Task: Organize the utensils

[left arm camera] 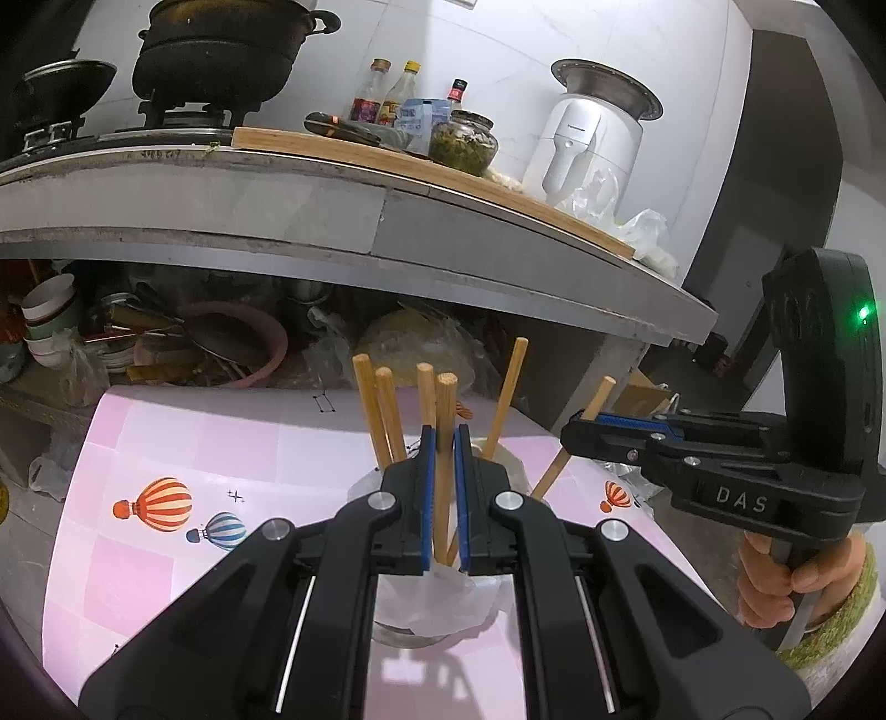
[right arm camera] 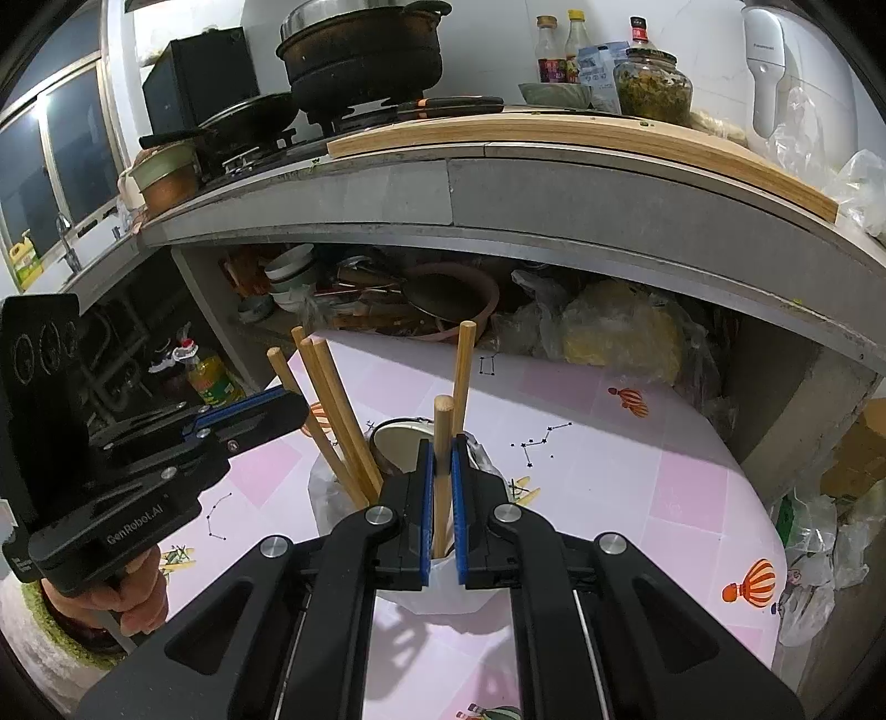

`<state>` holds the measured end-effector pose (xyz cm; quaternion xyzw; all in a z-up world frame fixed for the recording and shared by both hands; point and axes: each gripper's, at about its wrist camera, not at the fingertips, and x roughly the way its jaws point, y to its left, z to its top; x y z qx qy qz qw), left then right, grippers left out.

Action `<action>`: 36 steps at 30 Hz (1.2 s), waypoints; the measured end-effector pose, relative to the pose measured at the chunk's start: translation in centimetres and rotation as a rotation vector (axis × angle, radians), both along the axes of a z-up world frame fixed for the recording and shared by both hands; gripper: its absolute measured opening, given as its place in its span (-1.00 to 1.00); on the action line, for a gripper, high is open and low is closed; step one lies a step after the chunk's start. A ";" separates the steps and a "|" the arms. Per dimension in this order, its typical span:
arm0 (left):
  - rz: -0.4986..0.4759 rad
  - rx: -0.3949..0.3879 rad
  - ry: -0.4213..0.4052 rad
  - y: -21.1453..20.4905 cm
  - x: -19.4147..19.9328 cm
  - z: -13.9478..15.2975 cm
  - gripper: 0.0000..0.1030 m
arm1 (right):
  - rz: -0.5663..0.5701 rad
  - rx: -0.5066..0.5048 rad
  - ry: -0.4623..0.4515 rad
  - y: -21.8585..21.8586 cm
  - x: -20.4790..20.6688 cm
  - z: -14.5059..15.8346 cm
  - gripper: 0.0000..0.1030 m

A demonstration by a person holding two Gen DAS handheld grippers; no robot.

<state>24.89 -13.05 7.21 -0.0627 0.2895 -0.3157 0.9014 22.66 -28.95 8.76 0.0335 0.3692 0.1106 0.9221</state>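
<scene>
A clear jar lined with white plastic (left arm camera: 437, 606) (right arm camera: 326, 498) stands on the pink balloon-print tablecloth (left arm camera: 166, 443) (right arm camera: 637, 471). Several wooden chopsticks (left arm camera: 366, 410) (right arm camera: 464, 365) stand upright in it. My left gripper (left arm camera: 441, 440) is shut on one upright chopstick (left arm camera: 446, 399) whose lower end reaches into the jar. It appears at the left of the right wrist view as the left gripper (right arm camera: 290, 407). My right gripper (right arm camera: 441, 448) is shut on another chopstick (right arm camera: 443, 421) that also dips into the jar. It enters the left wrist view from the right as the right gripper (left arm camera: 576, 429).
A grey counter edge (left arm camera: 332, 221) (right arm camera: 554, 199) overhangs the table's far side, carrying a black pot (left arm camera: 216, 50), bottles, a glass jar (left arm camera: 464, 141) and a white appliance (left arm camera: 592, 138). Bowls and pans (right arm camera: 343, 288) crowd the shelf beneath. A hand (left arm camera: 775, 576) grips each handle.
</scene>
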 end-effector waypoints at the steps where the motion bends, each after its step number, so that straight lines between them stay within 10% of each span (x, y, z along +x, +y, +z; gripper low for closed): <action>1: -0.002 -0.002 0.001 0.0 0.0 0.0 -0.88 | -0.001 0.002 0.001 0.0 -0.1 0.0 -0.85; 25: 0.057 0.004 -0.040 3.2 -8.1 0.9 0.62 | -0.111 0.059 -0.165 -1.5 -11.4 1.4 0.21; 36: 0.124 0.168 -0.047 3.4 -14.7 -2.8 0.82 | -0.307 -0.057 -0.222 0.4 -19.2 -4.2 0.42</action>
